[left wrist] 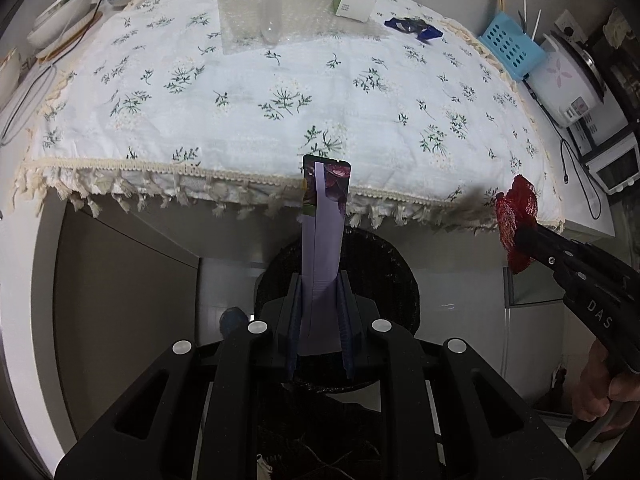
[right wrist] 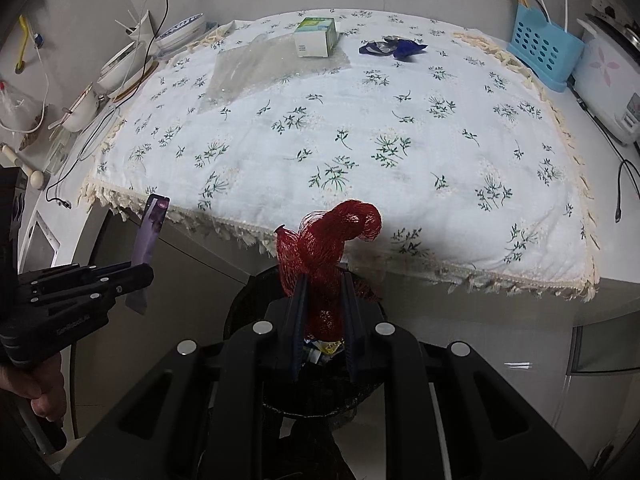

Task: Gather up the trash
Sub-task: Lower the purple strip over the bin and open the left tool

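I hold left gripper (left wrist: 319, 300) clamped on purple wrapper (left wrist: 322, 240), right gripper (right wrist: 325, 300) clamped on red mesh bag (right wrist: 328, 240). Black bin (right wrist: 244, 308) just below both fingers. I judge best: centre each over bin mouth, release one at a time. Beyond fingers, far across counter (right wrist: 360, 152): box (right wrist: 316, 36), blue wrapper (right wrist: 394, 47), clear plastic sheet (right wrist: 240, 68). Bin rim mostly hidden; contents unclear.

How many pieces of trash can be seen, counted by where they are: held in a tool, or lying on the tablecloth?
Held in a tool: 2, the purple wrapper in the left tool and the red net in the right tool.
On the tablecloth: 3, the bubble wrap, the box and the blue wrapper.
Total: 5
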Tool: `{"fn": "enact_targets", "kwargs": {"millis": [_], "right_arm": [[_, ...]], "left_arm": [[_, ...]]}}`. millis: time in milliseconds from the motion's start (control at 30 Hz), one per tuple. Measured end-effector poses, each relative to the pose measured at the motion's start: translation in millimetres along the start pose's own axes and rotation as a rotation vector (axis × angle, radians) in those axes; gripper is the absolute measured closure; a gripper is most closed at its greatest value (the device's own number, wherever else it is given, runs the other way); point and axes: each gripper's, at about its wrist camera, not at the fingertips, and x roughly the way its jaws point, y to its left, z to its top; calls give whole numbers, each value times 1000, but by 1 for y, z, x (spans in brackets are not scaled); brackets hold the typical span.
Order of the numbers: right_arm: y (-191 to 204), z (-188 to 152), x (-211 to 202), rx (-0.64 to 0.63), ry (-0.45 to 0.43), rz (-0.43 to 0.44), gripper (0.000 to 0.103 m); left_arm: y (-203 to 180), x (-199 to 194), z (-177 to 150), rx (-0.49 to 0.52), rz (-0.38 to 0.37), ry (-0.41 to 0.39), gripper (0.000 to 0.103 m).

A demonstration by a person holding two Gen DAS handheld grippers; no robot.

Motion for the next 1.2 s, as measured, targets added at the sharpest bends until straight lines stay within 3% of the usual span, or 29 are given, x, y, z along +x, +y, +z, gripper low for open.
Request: {"fn": "enact_targets", "kwargs": {"millis": [767,1200], "right_arm": [[-21,-74,52,60,109,-2,88],[-45,-94,43,96,122,-44,88]], "left_arm": [[-1,66,-57,-30,29,92,87],[-30,104,-63,26,28,126,87]]}}
